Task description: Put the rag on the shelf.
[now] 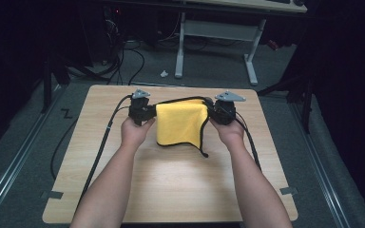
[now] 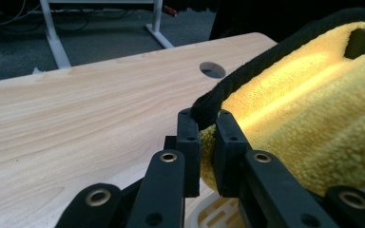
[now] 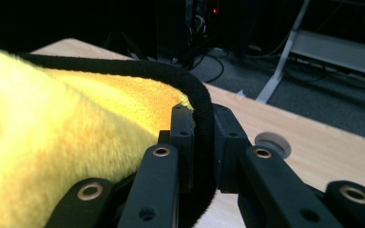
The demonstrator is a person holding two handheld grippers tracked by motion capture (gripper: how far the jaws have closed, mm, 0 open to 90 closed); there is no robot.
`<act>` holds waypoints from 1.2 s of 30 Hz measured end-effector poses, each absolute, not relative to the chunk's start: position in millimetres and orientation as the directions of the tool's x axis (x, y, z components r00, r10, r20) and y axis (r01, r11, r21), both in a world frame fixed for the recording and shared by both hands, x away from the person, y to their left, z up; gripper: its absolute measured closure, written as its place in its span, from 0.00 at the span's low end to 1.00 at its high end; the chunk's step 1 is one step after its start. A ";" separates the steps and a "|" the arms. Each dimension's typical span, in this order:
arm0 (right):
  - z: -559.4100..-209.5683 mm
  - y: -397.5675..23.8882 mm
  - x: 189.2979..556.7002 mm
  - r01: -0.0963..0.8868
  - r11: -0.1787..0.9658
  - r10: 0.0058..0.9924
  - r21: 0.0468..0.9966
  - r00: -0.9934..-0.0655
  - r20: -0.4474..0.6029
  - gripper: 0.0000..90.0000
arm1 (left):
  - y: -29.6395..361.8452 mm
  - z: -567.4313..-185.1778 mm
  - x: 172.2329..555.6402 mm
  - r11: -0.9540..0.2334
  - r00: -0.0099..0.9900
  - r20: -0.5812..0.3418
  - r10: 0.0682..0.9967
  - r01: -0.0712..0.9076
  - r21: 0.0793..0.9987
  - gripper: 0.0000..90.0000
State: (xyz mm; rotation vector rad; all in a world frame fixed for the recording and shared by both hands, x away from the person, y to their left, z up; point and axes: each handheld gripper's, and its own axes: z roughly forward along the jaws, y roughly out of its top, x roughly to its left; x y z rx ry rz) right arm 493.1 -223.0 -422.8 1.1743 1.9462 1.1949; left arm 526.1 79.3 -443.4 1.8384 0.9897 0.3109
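yellow cloth point(image 1: 180, 122) held up over bench point(image 1: 171, 190) | left claw point(image 1: 148, 113) and right claw point(image 1: 212, 110) each pinch its black-trimmed top edge | soft, light, drapes; corners grip best

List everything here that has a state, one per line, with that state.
Towel: yellow with black trim, folded over, held up off the table by its top edge, hanging between both tongs.
Left tongs: shut on the towel's black-trimmed edge.
Right tongs: shut on the towel's black trim.
Table: wooden, bare around the towel.
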 end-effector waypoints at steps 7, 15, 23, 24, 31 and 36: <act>-441.5 -224.9 497.3 0.432 0.184 0.894 0.883 -0.446 0.032 0.88 | 79.3 -457.4 526.4 -0.180 0.622 -0.229 0.749 0.524 0.833 0.92; -449.6 -226.2 497.4 0.460 0.150 0.899 0.875 -0.431 0.073 0.82 | 80.4 -465.4 523.7 -0.190 0.631 -0.240 0.738 0.535 0.823 0.91; -443.7 -232.2 497.5 0.453 0.167 0.916 0.876 -0.401 0.033 0.67 | 82.0 -463.5 523.5 -0.192 0.617 -0.237 0.751 0.547 0.815 0.81; -443.1 -232.8 497.6 0.453 0.165 0.918 0.876 -0.396 0.032 0.66 | 82.2 -463.6 523.4 -0.198 0.614 -0.230 0.755 0.548 0.813 0.81; -438.7 -239.2 497.1 0.444 0.148 0.929 0.884 -0.368 0.030 0.63 | 88.7 -463.6 522.9 -0.188 0.597 -0.227 0.769 0.551 0.813 0.79; -435.6 -243.5 496.6 0.436 0.152 0.934 0.887 -0.357 0.015 0.62 | 91.3 -460.4 522.0 -0.179 0.592 -0.224 0.774 0.544 0.819 0.77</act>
